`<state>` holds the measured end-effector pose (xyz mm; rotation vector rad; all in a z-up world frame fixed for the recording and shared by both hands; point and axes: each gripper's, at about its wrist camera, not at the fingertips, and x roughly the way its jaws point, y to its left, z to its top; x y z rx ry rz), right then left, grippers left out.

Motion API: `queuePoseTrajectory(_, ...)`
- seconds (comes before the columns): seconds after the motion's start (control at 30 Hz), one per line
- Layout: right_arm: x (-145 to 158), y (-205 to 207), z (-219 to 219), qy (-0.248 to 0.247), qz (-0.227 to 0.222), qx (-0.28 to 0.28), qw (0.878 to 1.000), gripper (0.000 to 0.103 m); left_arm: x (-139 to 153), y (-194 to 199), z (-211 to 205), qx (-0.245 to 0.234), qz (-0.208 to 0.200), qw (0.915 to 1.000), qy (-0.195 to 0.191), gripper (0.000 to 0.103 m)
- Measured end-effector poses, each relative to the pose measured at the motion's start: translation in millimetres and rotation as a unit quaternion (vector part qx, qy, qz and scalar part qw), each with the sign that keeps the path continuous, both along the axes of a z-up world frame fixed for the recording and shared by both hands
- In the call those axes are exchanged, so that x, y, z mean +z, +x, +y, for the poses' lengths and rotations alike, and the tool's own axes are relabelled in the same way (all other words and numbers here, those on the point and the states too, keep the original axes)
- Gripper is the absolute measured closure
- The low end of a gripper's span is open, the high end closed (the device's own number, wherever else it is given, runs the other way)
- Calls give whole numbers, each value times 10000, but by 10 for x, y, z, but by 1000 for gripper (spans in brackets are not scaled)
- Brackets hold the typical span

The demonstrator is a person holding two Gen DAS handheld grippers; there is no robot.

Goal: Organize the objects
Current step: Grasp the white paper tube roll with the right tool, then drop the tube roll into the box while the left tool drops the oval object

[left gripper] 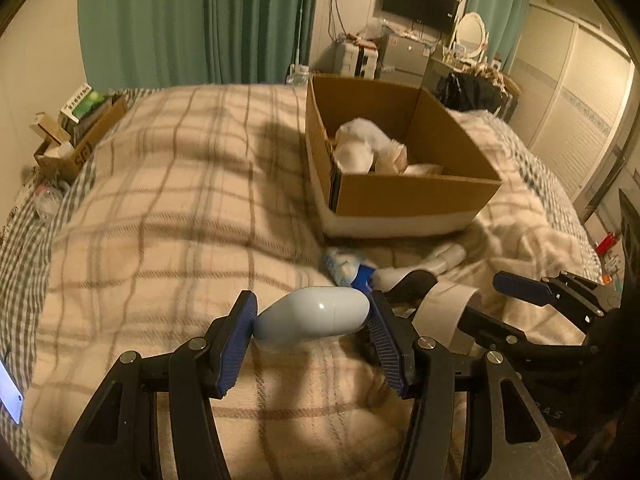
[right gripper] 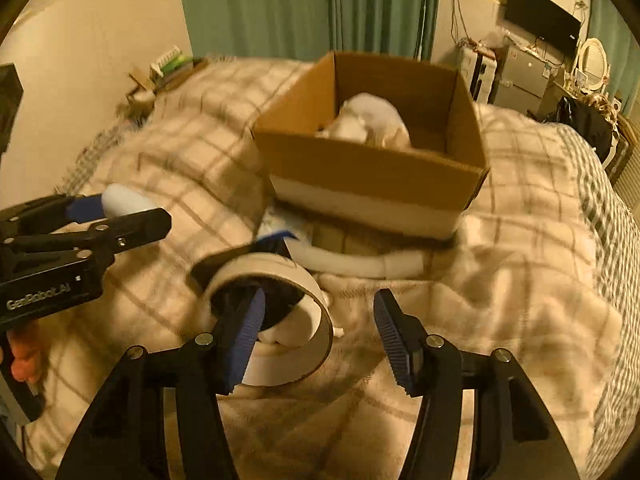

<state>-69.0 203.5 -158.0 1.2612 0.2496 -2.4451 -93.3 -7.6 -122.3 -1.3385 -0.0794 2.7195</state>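
Note:
My left gripper (left gripper: pixel 312 316) is shut on a pale blue egg-shaped object (left gripper: pixel 312 314), held just above the plaid blanket; it also shows in the right wrist view (right gripper: pixel 120 202). My right gripper (right gripper: pixel 320 320) is open; its left finger (right gripper: pixel 244 332) reaches inside a wide white tape roll (right gripper: pixel 280 312) lying on the blanket, also seen in the left wrist view (left gripper: pixel 444 308). An open cardboard box (left gripper: pixel 400 196) (right gripper: pixel 372 172) with white items inside sits on the bed beyond. A white tube (right gripper: pixel 360 262) and a blue-and-white packet (left gripper: pixel 348 268) lie in front of the box.
The bed is covered by a bumpy plaid blanket (left gripper: pixel 160 200). A small cardboard box with packets (left gripper: pixel 76 136) stands at the bed's far left. A TV (left gripper: pixel 420 4), dresser and wardrobe stand at the back right. Green curtains (left gripper: pixel 200 20) hang behind.

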Motion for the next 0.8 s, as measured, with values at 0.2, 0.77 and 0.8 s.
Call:
queuePoseTrajectory(0.2,-138,-79,-27,141,-220,-7,9997,92,-60,4,0,-15,-54,10000,5,45)
queuePoseTrajectory(0.77,1226,-210,196,240,1275,-344,9910,98,958,-360,208,-358,771,9963,-151,45)
queuePoseTrajectory(0.8,1347,-280,204,276,1399,-363,9891,98,1038,-444,236,-403,841,9955,-143,45)
